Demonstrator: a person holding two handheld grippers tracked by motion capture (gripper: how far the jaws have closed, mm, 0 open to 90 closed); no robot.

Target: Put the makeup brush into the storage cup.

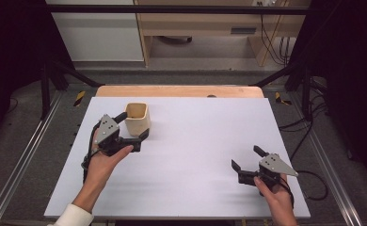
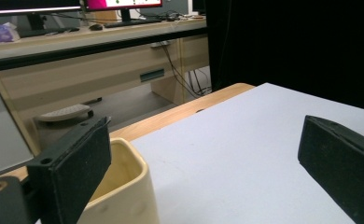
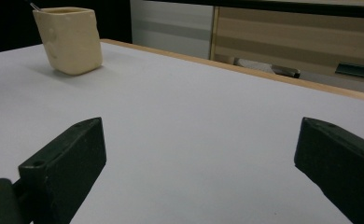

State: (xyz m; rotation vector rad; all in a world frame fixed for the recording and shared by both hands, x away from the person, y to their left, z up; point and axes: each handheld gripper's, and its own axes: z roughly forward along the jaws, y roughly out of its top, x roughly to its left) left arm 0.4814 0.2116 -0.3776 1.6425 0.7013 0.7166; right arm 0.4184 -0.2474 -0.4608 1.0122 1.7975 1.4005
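The cream cup (image 1: 138,118) is standing upright near the surface's (image 1: 195,155) far-left edge. The left tool (image 1: 133,127) is straddling it, wide open, gripping nothing. Probably light, rigid, smooth-walled: pinch opposite sides. The right tool (image 1: 247,157) is gaping empty.

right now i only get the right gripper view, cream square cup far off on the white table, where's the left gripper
Observer: In the high view the left gripper sits right at the cream square cup, jaws open on either side of it.
Operator: is it gripping the cup yet
Observer: No. The left gripper view has one jaw beside the cup's rim, the other well apart over bare white table.
Operator: anything inside the cup
Observer: From above, the part of the inside that shows looks empty.
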